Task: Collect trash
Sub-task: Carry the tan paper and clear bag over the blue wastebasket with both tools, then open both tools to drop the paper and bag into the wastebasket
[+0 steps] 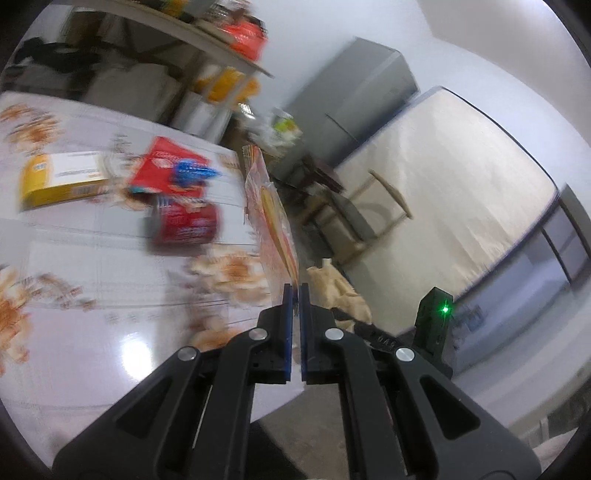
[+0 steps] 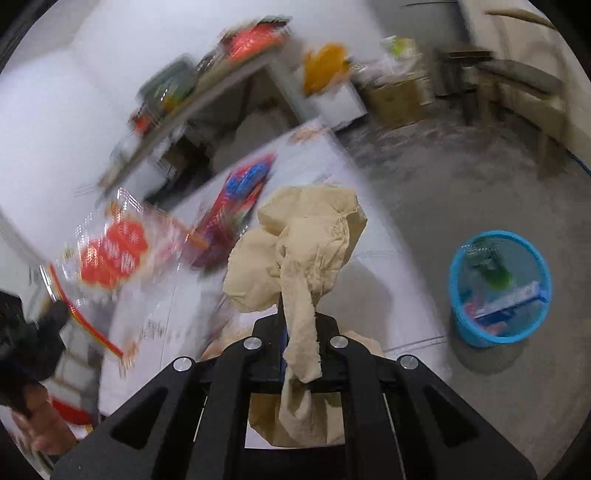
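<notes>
- Counter (image 1: 92, 332) w/ white glossy top & orange flower print fills the left of the left wrist view; blurred in both views.
- Mattress-like pale slab (image 1: 443, 192) leans vs the wall at right; grey cabinet (image 1: 354, 96) beside it, wooden stool (image 1: 369, 214) in front.
- Shelf (image 1: 177, 33) behind the counter, stacked w/ orange/yellow packs, too blurred to read.
- Blue mesh bin (image 2: 498, 288) stands on the grey floor (image 2: 480, 177), right of the counter, well apart from both claws; some wrappers & a box inside.
- On the counter: yellow-white box (image 1: 62, 177), red packet w/ blue print (image 1: 170, 170), dark red packet (image 1: 184, 225) just beside it.
- Crumpled beige paper bag (image 2: 295, 251): clenched in the right claw (image 2: 301, 332), bulk sticking up past the tips, a strip hanging down betw the fingers. Held over the counter edge.
- Clear plastic wrapper w/ red-orange print (image 1: 275, 221): pinched edge-on in the left claw (image 1: 295, 295), jaws all but together on the thin sheet. In right wrist view the same wrapper (image 2: 110, 254) shows flat-on at left, over the counter.
- Person's hand (image 2: 40, 424) on the left claw's handle, bottom left of right wrist view.
- Green LED (image 1: 445, 309) lit on the right claw's body, seen from left wrist view.
</notes>
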Action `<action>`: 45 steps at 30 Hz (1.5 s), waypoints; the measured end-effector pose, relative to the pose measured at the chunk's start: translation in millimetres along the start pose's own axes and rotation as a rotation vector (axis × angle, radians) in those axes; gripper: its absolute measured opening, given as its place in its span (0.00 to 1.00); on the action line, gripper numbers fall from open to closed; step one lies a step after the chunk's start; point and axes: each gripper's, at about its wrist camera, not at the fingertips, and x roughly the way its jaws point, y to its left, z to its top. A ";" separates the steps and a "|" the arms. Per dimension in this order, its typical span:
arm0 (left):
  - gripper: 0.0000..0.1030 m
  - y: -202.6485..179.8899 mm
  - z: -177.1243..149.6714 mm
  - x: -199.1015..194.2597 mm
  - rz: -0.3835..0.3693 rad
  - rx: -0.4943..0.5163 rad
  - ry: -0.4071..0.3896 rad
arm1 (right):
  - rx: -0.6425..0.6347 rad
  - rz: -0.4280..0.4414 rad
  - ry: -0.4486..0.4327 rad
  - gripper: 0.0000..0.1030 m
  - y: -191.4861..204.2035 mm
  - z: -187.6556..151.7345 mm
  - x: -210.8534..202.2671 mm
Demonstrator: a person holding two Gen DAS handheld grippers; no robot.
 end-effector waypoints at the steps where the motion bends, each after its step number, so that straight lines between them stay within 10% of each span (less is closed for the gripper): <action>1: 0.01 -9.1 3.1 8.6 -0.010 0.026 0.009 | 0.047 -0.016 -0.038 0.07 -19.3 6.7 -14.8; 7: 0.01 -60.0 16.9 102.1 -0.067 0.142 0.169 | 0.309 -0.121 -0.149 0.07 -123.2 11.1 -64.9; 14: 0.01 -92.0 -8.0 235.3 0.019 0.235 0.457 | 0.540 -0.128 -0.045 0.07 -208.8 -14.0 -20.0; 26: 0.01 -46.5 -70.0 434.1 0.198 -0.062 0.896 | 0.767 -0.137 0.136 0.07 -294.1 -18.6 97.2; 33: 0.01 -5.8 -86.4 498.7 0.349 -0.227 0.931 | 0.786 -0.144 0.151 0.07 -305.1 -20.9 103.3; 37: 0.21 4.4 -89.9 506.9 0.374 -0.316 0.904 | 0.781 -0.155 0.157 0.08 -314.4 -23.7 95.1; 45: 0.33 -18.0 -49.2 466.1 0.343 -0.244 0.804 | 0.667 -0.168 0.238 0.10 -303.7 -8.0 119.9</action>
